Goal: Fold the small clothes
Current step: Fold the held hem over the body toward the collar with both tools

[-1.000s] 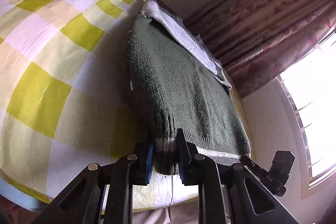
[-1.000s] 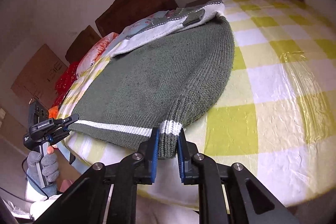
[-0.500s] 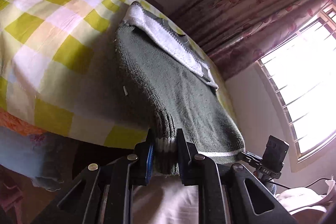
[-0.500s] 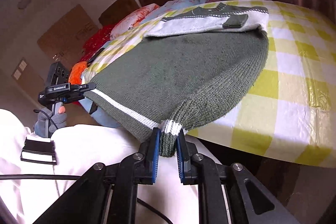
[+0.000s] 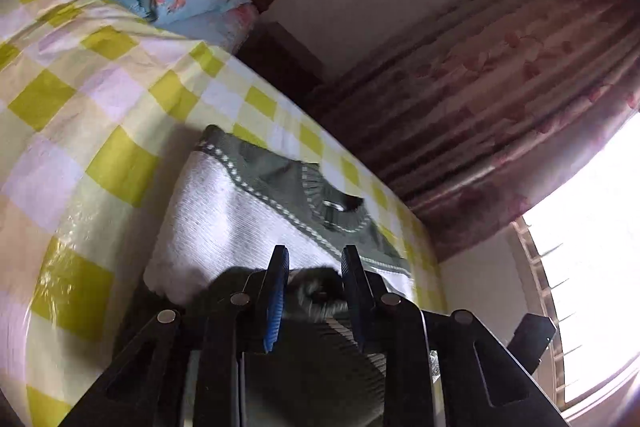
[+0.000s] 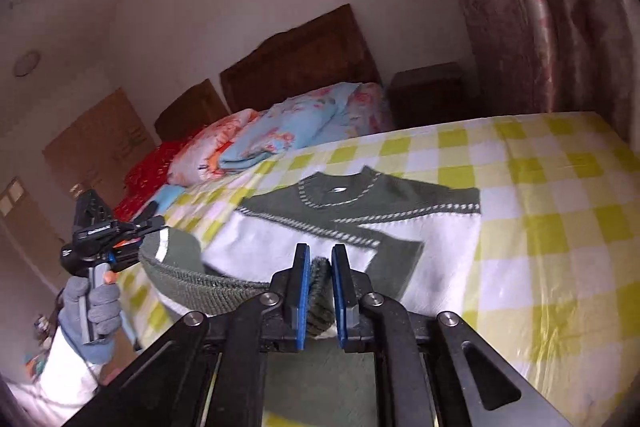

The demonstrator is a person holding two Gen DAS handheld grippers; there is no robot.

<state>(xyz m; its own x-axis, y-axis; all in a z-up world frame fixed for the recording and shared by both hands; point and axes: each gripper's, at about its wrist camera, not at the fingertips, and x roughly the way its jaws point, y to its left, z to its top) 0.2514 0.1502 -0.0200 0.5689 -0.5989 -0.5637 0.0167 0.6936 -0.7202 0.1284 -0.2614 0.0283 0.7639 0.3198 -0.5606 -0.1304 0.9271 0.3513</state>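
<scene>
A green and white knit sweater (image 6: 420,227) lies flat on the checked bed sheet (image 6: 560,207), collar at the far end. Its green ribbed hem (image 6: 188,283) is lifted and carried over the white chest part (image 5: 224,219). My right gripper (image 6: 320,251) is shut on one hem corner. My left gripper (image 5: 314,255) has the other corner, blurred, between its blue pads (image 5: 278,291); its jaws are opening and the cloth still fills the gap. In the right wrist view the left gripper (image 6: 152,223), in a gloved hand (image 6: 92,311), holds the hem up at the bed's left edge.
Folded floral blankets (image 6: 296,135) and a pillow lie at the head of the bed under a dark wooden headboard (image 6: 304,59). A nightstand (image 6: 428,87) stands beside it. A patterned curtain (image 5: 500,87) and a bright window (image 5: 592,247) are to the right.
Both grippers went from off the bed's near edge up and forward over the sweater, bringing the hem toward the collar. The left jaws stand slightly wider than before.
</scene>
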